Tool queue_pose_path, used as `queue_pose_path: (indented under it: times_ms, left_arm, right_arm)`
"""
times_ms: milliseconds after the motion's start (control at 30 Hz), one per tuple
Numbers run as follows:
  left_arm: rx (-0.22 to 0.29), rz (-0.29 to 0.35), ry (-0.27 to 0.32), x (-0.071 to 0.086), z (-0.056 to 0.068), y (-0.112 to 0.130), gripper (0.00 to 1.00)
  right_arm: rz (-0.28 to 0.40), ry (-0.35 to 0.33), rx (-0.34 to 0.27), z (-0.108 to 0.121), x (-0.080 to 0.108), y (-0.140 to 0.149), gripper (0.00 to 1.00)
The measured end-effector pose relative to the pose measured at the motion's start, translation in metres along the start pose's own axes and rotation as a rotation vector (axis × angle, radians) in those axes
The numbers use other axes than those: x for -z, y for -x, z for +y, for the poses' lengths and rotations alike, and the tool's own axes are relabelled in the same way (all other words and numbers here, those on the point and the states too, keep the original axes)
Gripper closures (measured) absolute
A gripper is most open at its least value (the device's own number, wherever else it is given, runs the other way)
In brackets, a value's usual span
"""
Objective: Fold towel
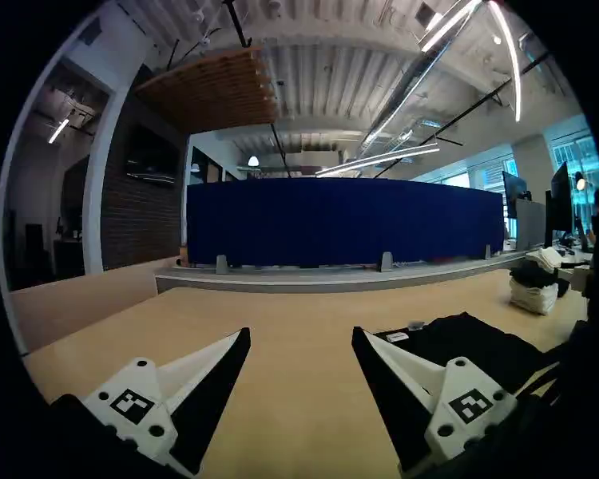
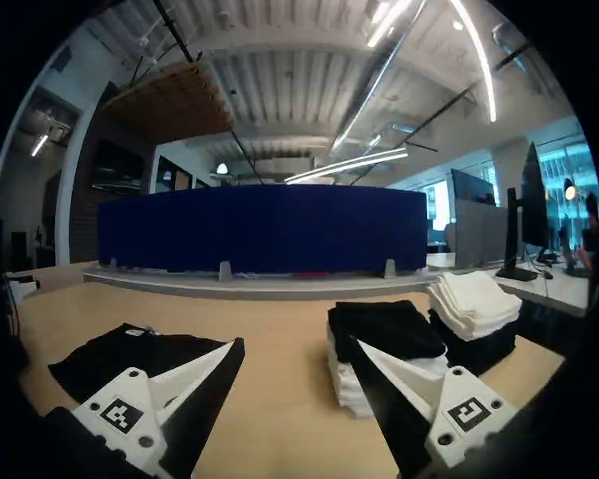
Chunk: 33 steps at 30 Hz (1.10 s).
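Left gripper view: the left gripper (image 1: 300,331) hangs wide open over the pale wooden tabletop (image 1: 299,399), with the black cloth towel (image 1: 475,343) lying just to its right. Right gripper view: the right gripper (image 2: 295,342), likewise spread, has the towel at lower left. Each gripper should probably pinch one near corner cleanly before lifting.

Quick count: one loose black towel (image 2: 132,351), one black-topped folded stack (image 2: 383,323), one white-topped folded stack (image 2: 471,303), and one blue divider (image 2: 259,227).
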<state>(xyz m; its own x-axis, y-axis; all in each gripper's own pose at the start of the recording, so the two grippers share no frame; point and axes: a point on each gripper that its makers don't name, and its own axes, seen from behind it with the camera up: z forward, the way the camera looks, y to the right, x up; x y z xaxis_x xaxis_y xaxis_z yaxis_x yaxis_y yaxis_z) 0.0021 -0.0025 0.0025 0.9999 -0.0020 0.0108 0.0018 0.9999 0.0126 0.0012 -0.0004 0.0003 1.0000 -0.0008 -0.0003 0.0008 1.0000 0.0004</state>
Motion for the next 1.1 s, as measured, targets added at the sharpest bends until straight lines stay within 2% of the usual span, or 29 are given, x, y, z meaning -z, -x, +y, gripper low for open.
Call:
queue_pose_path:
  times_ms: [200,367,833,1100]
  left_arm:
    - [-0.003,0.017,-0.006,-0.004,-0.005,-0.028,0.06]
    - [-0.017,0.006,-0.010,-0.005,-0.007,-0.059,0.06]
    - [-0.022,-0.019,0.004,0.000,0.001,-0.159,0.06]
    - [-0.035,-0.011,0.018,0.004,0.003,-0.193,0.06]
  right_arm:
    - [0.027,-0.002,0.009,-0.002,-0.001,-0.024,0.00]
    - [0.016,-0.001,-0.003,-0.005,0.000,-0.052,0.00]
    - [-0.016,-0.047,-0.013,-0.023,0.012,-0.149,0.00]
    - [0.008,-0.037,-0.020,-0.025,0.013,-0.191,0.00]
